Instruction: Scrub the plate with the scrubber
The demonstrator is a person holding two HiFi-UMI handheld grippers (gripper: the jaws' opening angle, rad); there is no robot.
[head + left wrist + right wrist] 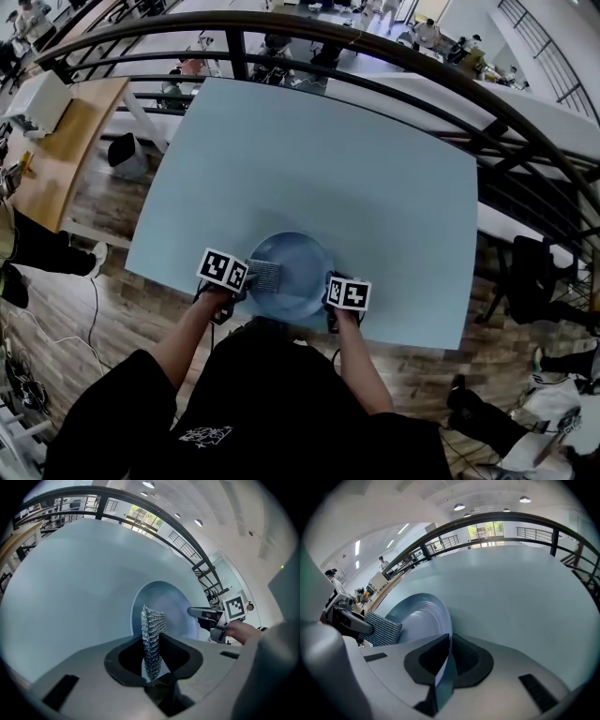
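A pale blue plate (298, 267) lies near the front edge of the light blue table (309, 169). My left gripper (246, 277) is shut on a grey metal-mesh scrubber (264, 275), which reaches over the plate's left side. In the left gripper view the scrubber (152, 637) stands on edge between the jaws, with the plate (171, 606) beyond it. My right gripper (330, 298) is shut on the plate's right rim (443, 667). The right gripper view shows the plate (419, 616) tilted up and the scrubber (383, 629) at its left.
A dark curved railing (394, 52) runs behind the table. A wooden desk (56, 150) stands to the left below, and people stand at the floor's edges. The table's far part (520, 588) holds nothing.
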